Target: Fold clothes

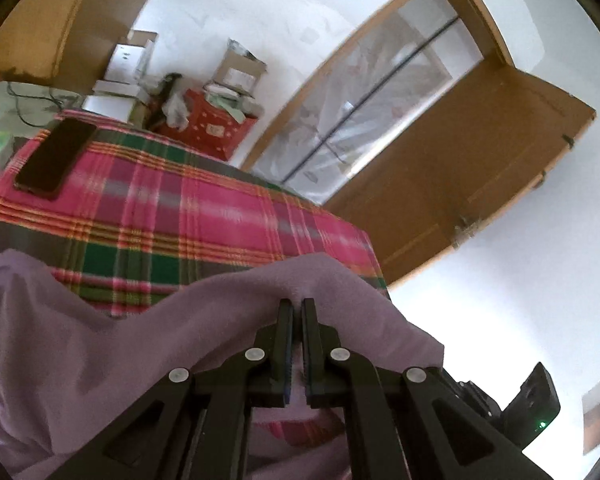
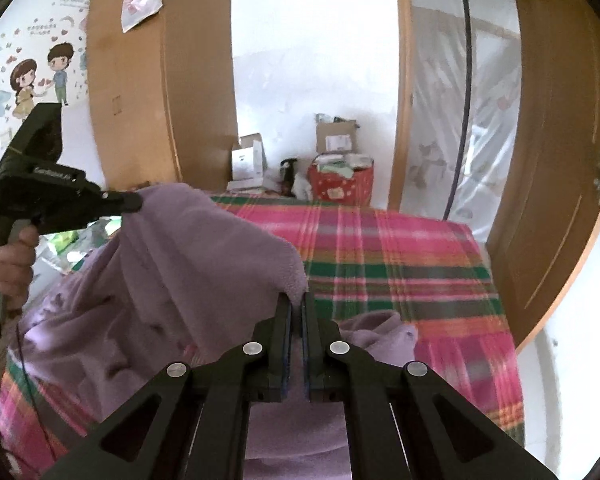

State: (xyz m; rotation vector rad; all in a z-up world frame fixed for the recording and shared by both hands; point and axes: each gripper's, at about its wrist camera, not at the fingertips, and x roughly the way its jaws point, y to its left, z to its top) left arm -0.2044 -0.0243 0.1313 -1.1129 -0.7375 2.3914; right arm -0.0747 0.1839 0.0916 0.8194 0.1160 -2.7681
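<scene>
Your left gripper (image 1: pixel 298 302) and right gripper (image 2: pixel 298 298) are each clamped on the purple fleece garment (image 2: pixel 188 264), hanging lower centre of frame over the plaid bedspread (image 2: pixel 400 264).

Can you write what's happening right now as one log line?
step: lifting garment | left gripper: shut on garment | right gripper: shut on garment | bed: phone on it
</scene>
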